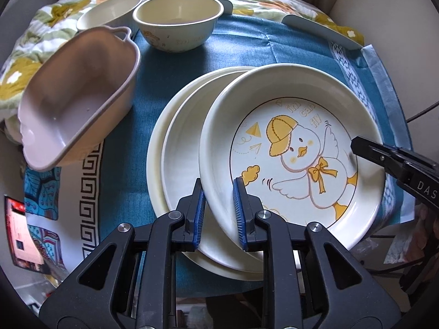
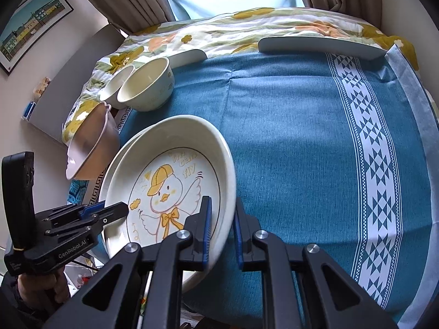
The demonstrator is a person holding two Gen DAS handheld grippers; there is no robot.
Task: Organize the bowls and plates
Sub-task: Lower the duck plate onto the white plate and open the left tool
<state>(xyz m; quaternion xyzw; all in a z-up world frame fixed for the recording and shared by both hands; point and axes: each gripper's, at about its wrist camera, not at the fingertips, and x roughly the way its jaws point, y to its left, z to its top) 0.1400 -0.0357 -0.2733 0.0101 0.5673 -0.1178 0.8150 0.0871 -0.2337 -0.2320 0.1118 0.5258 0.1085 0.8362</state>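
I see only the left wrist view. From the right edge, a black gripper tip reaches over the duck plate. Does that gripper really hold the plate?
Observer: Yes. The right gripper is shut on the duck plate, with one pad inside its rim and one outside.
Operator: What lies on the cloth to the right of the plate?
Observer: No dishes show there, only the blue tablecloth with its white patterned band.
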